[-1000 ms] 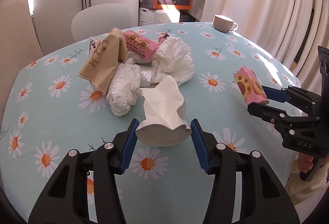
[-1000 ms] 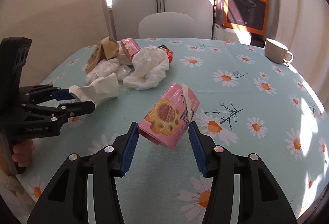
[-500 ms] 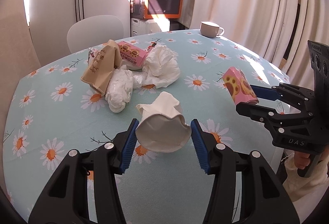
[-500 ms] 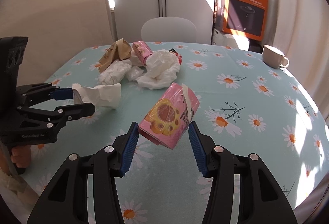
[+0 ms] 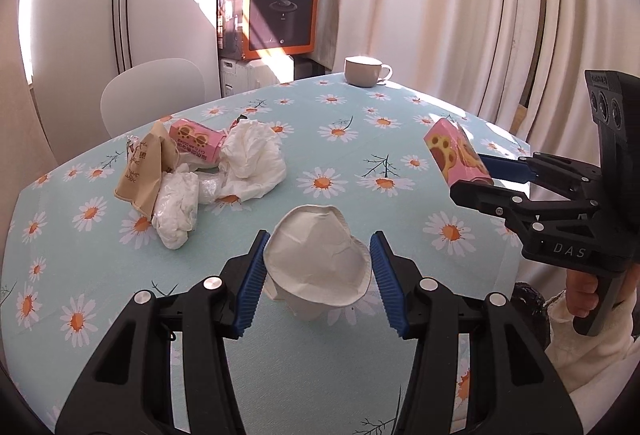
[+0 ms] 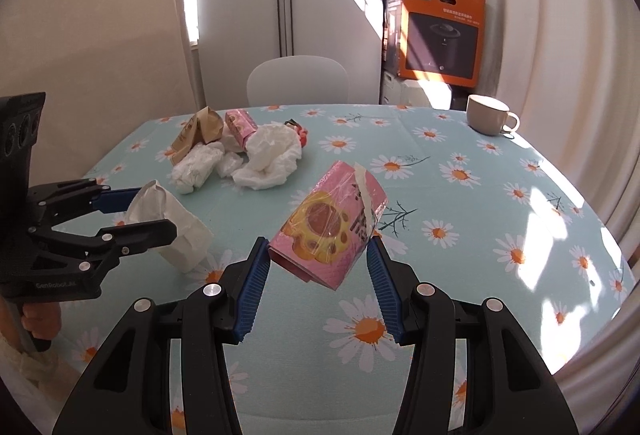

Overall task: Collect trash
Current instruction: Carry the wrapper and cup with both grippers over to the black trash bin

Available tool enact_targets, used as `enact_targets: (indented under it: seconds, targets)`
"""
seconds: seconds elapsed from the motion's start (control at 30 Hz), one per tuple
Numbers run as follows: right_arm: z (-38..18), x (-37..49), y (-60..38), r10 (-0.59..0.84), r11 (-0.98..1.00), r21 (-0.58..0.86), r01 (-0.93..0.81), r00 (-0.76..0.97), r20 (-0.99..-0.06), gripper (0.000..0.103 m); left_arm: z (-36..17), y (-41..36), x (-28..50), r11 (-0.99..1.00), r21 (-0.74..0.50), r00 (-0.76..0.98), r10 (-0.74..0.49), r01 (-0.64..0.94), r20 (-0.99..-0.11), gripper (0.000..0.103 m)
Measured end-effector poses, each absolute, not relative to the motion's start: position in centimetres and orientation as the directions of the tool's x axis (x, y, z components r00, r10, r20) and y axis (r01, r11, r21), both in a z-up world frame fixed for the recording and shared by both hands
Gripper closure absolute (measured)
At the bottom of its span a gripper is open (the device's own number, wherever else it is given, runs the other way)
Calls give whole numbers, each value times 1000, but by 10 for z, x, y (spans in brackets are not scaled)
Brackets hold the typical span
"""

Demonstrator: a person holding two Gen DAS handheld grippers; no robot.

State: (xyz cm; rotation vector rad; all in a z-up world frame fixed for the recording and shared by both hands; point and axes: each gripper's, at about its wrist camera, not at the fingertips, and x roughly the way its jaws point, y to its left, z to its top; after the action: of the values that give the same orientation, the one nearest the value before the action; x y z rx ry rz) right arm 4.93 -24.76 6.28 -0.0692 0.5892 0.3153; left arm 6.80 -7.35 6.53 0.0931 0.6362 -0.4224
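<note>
My left gripper is shut on a crushed white paper cup, held above the table near its front edge. The same cup shows in the right wrist view between the left gripper fingers. My right gripper is shut on a pink snack box with taped plastic wrap, also lifted off the table. In the left wrist view that pink box sits at the right in the right gripper. A trash pile of white tissues, a brown paper bag and another pink box lies at the table's far left.
The round table wears a light blue daisy cloth. A white mug stands at its far edge. A white chair sits behind the table, an orange appliance box on white units beyond, and curtains on the right.
Both grippers have pulled back from the pile and risen a little, carrying the paper cup and the pink box. The cup has tipped so its rim faces the left camera.
</note>
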Motion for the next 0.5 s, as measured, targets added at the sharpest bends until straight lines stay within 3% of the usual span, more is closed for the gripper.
enact_targets:
  seconds: [0.5]
  targets:
    - [65,6,-311,114,990,-8,-141,829,-547,56,78,-132,50,820,-35,663,-485,571,-570,51]
